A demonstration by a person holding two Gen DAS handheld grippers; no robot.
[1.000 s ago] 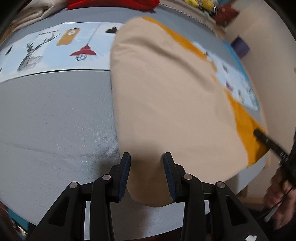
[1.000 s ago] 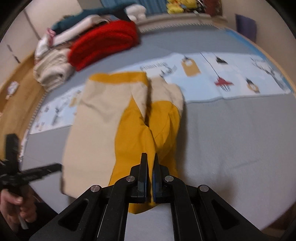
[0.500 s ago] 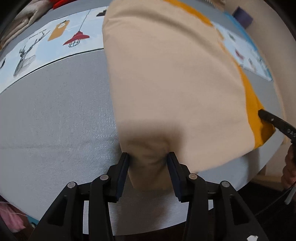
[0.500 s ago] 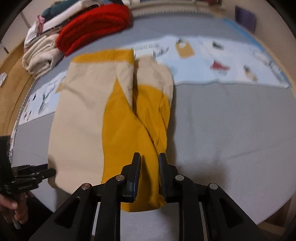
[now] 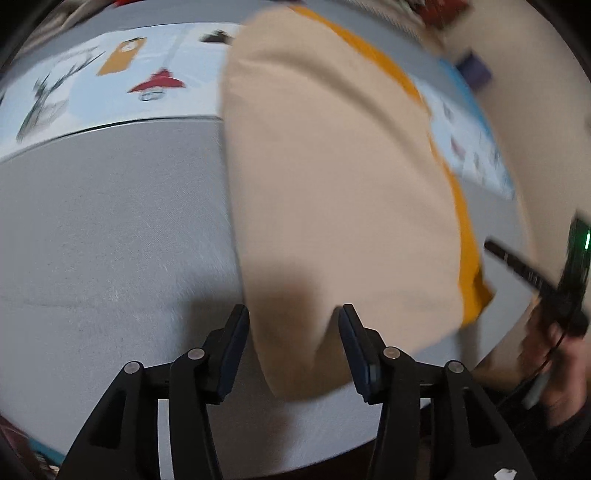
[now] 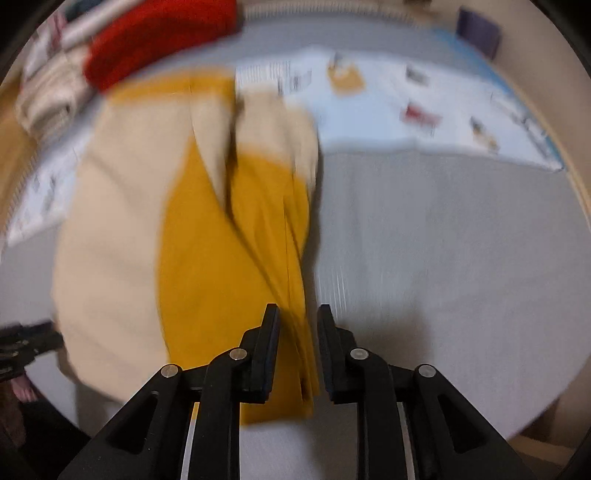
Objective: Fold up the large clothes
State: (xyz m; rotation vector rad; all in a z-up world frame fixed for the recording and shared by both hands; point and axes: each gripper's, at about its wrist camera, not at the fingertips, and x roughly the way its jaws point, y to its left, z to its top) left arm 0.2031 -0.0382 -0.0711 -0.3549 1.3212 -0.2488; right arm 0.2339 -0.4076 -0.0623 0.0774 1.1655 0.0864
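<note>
With the beige and mustard-yellow fabric garment lying flat on the grey bed, its near hem corners between the just-widened, unclamped jaws of the left gripper and right gripper, the next move probably calls for pinching both corners.

blurred: folded pile, printed cloth | cut off: hand

bare grey bedcover right, red knit far

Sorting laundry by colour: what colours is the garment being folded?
Beige and mustard-yellow garment, clearest in the right wrist view.
</note>
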